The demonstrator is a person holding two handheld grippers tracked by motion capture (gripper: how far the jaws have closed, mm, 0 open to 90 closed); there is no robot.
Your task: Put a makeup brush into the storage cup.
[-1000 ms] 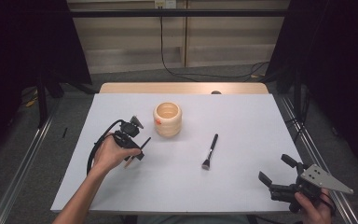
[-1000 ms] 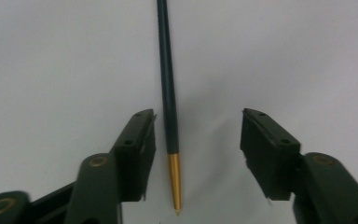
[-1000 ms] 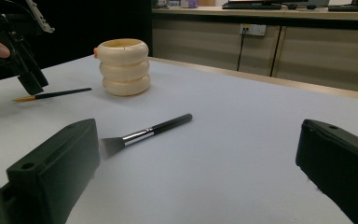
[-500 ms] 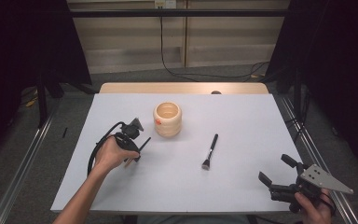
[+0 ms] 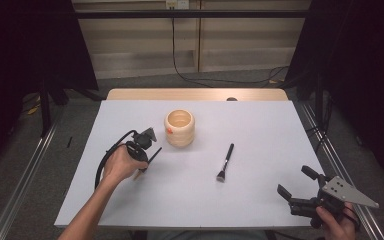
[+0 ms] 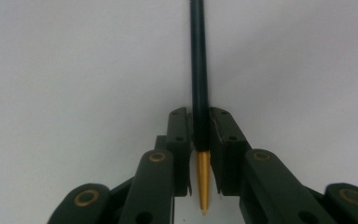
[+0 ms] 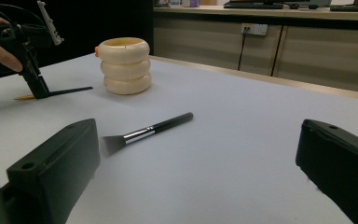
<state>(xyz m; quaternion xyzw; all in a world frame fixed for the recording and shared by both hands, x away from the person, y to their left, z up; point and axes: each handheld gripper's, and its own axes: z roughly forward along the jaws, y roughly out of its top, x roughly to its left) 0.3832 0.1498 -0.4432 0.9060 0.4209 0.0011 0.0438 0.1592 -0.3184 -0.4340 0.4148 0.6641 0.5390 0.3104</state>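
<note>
Right gripper (image 5: 294, 192): nearest, at the table's near right corner, held in a hand; blocky matte black jaws standing wide apart with nothing between them.
Table (image 5: 260, 130): flat, pale, matte sheet with straight edges; a bare wooden strip along the far edge; wide open surface between the things.
Flat brush (image 5: 225, 162): lies right of centre, well apart from both grippers; black round handle, shiny metal ferrule, dark fanned bristles toward the near side.
Left gripper (image 5: 146, 156): left of centre, tip down at the sheet; its jaws have just been closing and now pinch the thin brush.
Thin brush (image 6: 199, 84): slim black round handle with a pointed golden end, clamped between the pads near that end, lying low over the sheet.
Wooden pot (image 5: 180, 128): farther back, just right of the left gripper; pale, ribbed in three rounded rings, open-topped; no contents visible inside it.
</note>
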